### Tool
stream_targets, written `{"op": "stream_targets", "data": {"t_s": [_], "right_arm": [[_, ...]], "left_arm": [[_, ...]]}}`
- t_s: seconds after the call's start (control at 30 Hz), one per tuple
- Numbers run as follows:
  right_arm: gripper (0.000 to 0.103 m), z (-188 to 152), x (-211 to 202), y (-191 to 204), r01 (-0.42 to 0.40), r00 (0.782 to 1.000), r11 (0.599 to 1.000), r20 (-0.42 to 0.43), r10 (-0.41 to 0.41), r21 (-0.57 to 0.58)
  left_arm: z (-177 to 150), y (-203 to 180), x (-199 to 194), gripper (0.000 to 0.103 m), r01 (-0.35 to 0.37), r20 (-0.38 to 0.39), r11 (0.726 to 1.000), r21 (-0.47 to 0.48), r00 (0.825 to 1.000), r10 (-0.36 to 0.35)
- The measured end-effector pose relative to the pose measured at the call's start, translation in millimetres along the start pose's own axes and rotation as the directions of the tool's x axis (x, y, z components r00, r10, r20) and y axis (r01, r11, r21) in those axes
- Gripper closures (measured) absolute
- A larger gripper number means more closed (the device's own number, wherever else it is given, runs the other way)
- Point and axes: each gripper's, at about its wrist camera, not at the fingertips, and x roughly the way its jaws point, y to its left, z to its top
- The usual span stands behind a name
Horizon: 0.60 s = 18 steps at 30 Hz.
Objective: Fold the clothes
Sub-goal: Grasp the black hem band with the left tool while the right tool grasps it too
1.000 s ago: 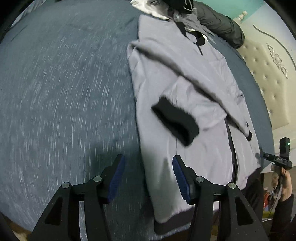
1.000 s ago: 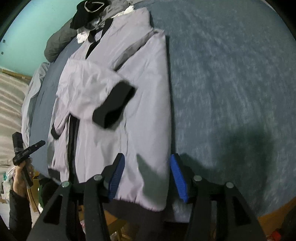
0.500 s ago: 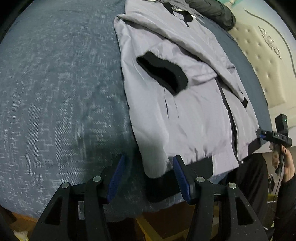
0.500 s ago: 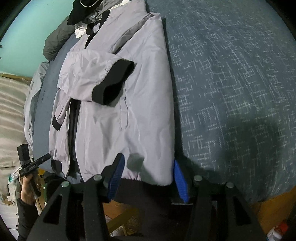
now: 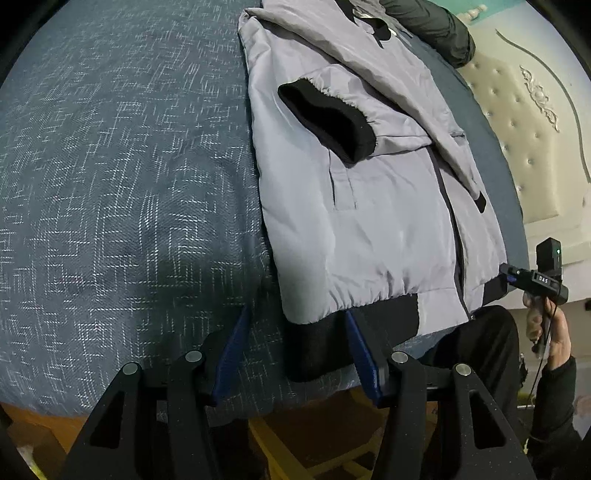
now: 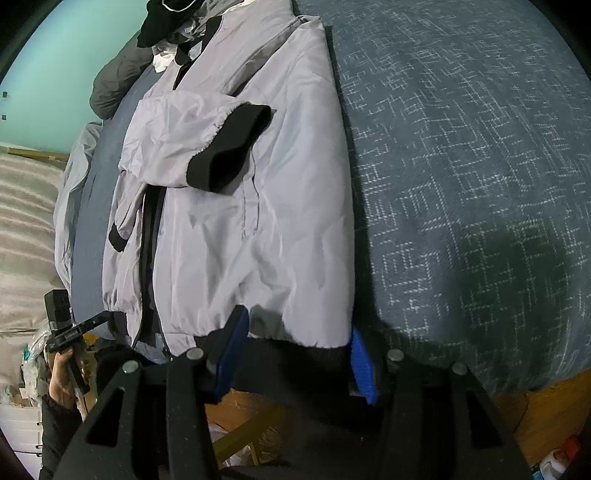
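Note:
A grey jacket (image 5: 369,221) with black cuffs lies flat on the blue patterned bedspread (image 5: 129,184), both sleeves folded across its front. One black cuff (image 5: 325,122) rests on the chest. My left gripper (image 5: 295,332) stands open at the bed's near edge, the left corner of the black hem (image 5: 317,347) between its fingers and apart from the pads. In the right wrist view the jacket (image 6: 258,240) shows again, and my right gripper (image 6: 295,343) stands open astride the hem's right corner. Each view shows the other gripper held in a hand at the frame's side.
A pile of dark and white clothes (image 6: 166,26) lies beyond the collar. A cream tufted headboard (image 5: 517,129) runs along one side and a teal wall (image 6: 55,55) stands behind. Below the bed edge are a wooden frame (image 6: 546,398) and a yellow stool (image 5: 295,454).
Both grippers have drawn back along the jacket from its middle to the hem at the bed's near edge and dipped lower. Their jaws keep the same width. The jacket has not shifted.

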Motion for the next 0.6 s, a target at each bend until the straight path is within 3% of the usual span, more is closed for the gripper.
{"op": "stream_targets", "data": {"t_s": [0.13,0.23,0.43,0.6], "right_arm": [[0.05,-3,-3,3,-0.014,1.0,1.0,0.006,0.014,-0.014],[0.05,-3,-4,5,-0.022,1.0,0.999,0.009,0.022,-0.025],[0.049,-1,4,2,-0.037,0.999,0.999,-0.003,0.037,0.0],[0.05,-1,5,4,-0.045,0.999,0.999,0.01,0.045,-0.009]], "left_arm": [[-3,-5,-9,0.046,0.045,0.02,0.999,0.002,0.999,-0.045],[-5,-12,-10,0.046,0.037,0.01,0.999,0.032,0.999,-0.038],[0,-9,2,0.047,0.048,0.016,0.999,0.002,0.999,-0.048],[4,-15,3,0.068,0.031,0.007,0.999,0.02,0.999,-0.031]]}}
